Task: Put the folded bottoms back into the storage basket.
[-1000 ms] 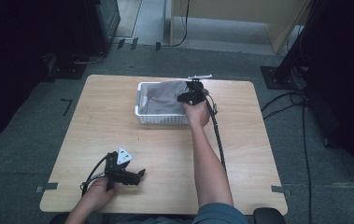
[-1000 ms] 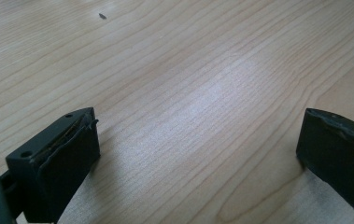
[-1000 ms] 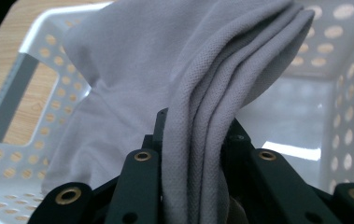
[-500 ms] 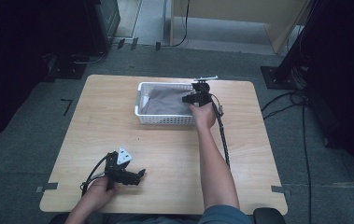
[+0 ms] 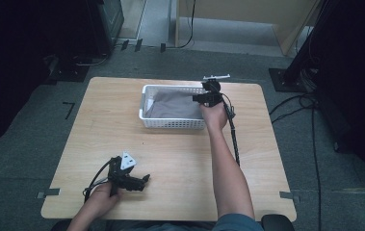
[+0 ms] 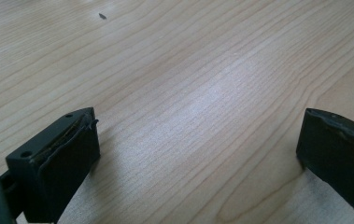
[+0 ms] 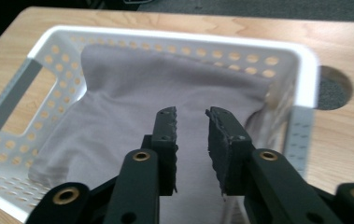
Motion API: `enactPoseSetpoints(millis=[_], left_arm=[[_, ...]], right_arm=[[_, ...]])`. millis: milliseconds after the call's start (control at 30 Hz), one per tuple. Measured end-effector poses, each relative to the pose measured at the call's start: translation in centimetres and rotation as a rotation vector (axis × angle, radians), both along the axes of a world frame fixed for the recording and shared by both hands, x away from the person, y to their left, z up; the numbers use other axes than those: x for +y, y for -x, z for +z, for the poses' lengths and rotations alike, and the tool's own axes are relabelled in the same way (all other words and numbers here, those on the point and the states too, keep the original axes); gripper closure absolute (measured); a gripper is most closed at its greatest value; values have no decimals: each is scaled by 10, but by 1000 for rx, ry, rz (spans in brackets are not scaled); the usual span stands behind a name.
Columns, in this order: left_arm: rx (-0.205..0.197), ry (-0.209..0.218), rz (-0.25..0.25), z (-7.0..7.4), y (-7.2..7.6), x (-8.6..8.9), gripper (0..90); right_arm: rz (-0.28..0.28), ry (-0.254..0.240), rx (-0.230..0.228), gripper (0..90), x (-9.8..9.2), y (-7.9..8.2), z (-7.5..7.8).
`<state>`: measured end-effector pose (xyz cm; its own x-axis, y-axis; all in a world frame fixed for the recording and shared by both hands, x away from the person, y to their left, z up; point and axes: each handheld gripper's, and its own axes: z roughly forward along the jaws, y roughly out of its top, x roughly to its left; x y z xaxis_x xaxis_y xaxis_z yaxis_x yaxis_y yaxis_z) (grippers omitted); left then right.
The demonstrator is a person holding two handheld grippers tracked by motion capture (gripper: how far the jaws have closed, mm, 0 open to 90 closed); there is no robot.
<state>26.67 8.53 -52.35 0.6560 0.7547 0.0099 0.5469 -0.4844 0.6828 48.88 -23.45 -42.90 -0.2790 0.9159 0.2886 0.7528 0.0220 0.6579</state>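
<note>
A white perforated basket (image 5: 170, 124) stands at the table's far middle with a grey cloth (image 5: 173, 103) lying in it. My right gripper (image 5: 200, 97) hovers over the basket's right end and points left across it. In the right gripper view its jaws (image 7: 191, 114) stand a narrow gap apart above the cloth (image 7: 118, 116), having just been closing, and nothing is between them. The basket's rim (image 7: 305, 65) runs along the right. My left gripper (image 5: 144, 180) rests near the table's front left, open wide (image 6: 198, 130) over bare wood.
The wooden table (image 5: 267, 144) has a round cable hole (image 7: 334, 87) just beyond the basket's right wall. A black cable (image 5: 233, 134) trails along the right forearm. Dark equipment and cables stand on the floor around the table.
My right gripper has drifted a little to the right and slightly up over the basket's right end. The left gripper has stayed still.
</note>
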Motion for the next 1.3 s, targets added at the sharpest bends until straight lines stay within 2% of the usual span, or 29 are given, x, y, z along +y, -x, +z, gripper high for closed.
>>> enactPoseSetpoints(millis=[233, 433, 600, 700, 733, 833, 867, 967, 1033, 1100, 1300], left_arm=[[0, 3, 2, 0, 0, 0, 0], [0, 2, 1, 0, 0, 0, 0], [0, 2, 1, 0, 0, 0, 0], [0, 2, 1, 0, 0, 0, 0], [0, 2, 1, 0, 0, 0, 0], [1, -2, -1, 0, 0, 0, 0], [0, -2, -1, 0, 0, 0, 0], [0, -1, 0, 0, 0, 0, 0], [1, -2, -1, 0, 0, 0, 0], [1, -1, -1, 0, 0, 0, 0], [1, -2, -1, 0, 0, 0, 0]], right_arm=[[11, 3, 38, 786, 9, -3, -18], [22, 9, 91, 743, 17, -6, -35], [26, 56, 83, 676, 23, -8, -38], [28, 58, 83, 657, 24, -9, -38], [33, 62, 82, 623, 24, -9, -38], [70, 71, 51, 557, 26, -9, -40], [70, 71, 51, 557, 26, -9, -40], [102, 86, 11, 522, 27, -7, -39], [105, 66, -12, 512, 25, -5, -37], [104, 41, -16, 496, 22, -4, -34], [133, 41, -53, 466, 19, 3, -19]])
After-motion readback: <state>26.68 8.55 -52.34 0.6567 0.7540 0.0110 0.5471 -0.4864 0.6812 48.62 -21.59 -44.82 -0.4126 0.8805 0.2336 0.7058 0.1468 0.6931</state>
